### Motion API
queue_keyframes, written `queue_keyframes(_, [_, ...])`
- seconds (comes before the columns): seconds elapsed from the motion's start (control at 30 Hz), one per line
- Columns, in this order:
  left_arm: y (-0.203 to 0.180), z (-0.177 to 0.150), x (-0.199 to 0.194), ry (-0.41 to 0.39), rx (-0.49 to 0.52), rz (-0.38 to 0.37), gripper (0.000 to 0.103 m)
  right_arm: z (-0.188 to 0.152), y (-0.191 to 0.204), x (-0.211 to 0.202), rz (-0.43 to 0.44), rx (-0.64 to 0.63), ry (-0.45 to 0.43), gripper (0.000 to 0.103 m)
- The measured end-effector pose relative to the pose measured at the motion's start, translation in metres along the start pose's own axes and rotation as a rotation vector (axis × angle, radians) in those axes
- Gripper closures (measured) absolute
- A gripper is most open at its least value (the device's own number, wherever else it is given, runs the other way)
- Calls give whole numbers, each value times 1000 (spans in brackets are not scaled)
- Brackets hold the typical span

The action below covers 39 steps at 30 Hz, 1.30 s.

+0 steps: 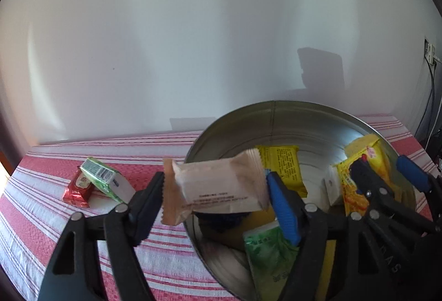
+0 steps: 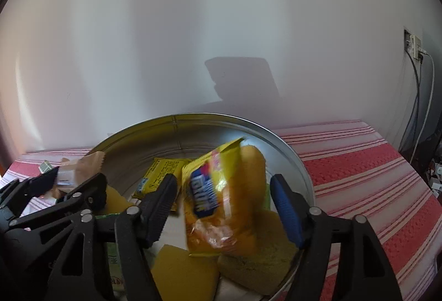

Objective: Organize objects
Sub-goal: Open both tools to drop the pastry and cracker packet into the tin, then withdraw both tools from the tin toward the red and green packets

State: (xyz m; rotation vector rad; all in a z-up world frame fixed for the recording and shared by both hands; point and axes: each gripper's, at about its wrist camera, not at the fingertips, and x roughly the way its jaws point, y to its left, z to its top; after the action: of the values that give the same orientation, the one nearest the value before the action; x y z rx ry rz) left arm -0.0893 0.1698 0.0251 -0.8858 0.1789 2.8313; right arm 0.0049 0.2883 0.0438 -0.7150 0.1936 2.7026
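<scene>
Both claws are being held open over the tin (image 1: 276, 118): the left gripper (image 1: 215, 190) is standing wide around a beige packet (image 1: 218, 187), seemingly loose above the tin's near rim; the right gripper (image 2: 223, 204) is spread around a blurred yellow packet (image 2: 221, 198), apparently dropping inside.

Risk: the beige packet is overhanging the rim and may be tipped onto the cloth (image 1: 165, 259).

Only in the left view are a red packet (image 1: 78, 189) and a green packet (image 1: 100, 176) being shown, left of the tin.

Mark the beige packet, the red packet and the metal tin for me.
beige packet (image 1: 221, 185), left wrist view, middle of its printed face.
red packet (image 1: 77, 190), left wrist view, centre of the wrapper.
metal tin (image 1: 276, 118), left wrist view, far inner wall.
</scene>
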Motion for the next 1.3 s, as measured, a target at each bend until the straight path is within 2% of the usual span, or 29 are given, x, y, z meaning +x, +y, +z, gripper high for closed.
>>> queue_keyframes(0.03, [2, 1, -1, -9, -7, 14, 12, 0, -2, -1, -12, 2, -6, 23])
queue_keyframes(0.1, [7, -2, -7, -31, -38, 60, 0, 1, -7, -3, -16, 19, -14, 21])
queue_keyframes(0.13, [10, -2, -10, -45, -56, 58, 0, 2, -10, -5, -7, 35, -18, 20])
queue_keyframes(0.2, [12, -4, -13, -58, -79, 29, 0, 0, -15, -7, 8, 51, -18, 13])
queue_keyframes(0.4, [15, -11, -26, -96, -65, 44, 0, -3, -11, -9, -5, 18, -24, 13])
queue_keyframes(0.63, [31, -12, -28, -119, -97, 44, 0, -2, -9, -15, 3, 18, -43, 13])
queue_keyframes(0.9, [46, -24, -30, -112, -93, 109, 0, -1, -9, -20, 16, 6, -58, 13])
queue_keyframes(1.17, [65, -35, -39, -142, -72, 170, 0, -8, -4, -40, 38, -13, -172, 13])
queue_keyframes(1.3, [77, -39, -39, -133, -74, 188, 0, -9, 5, -38, 19, -45, -170, 13])
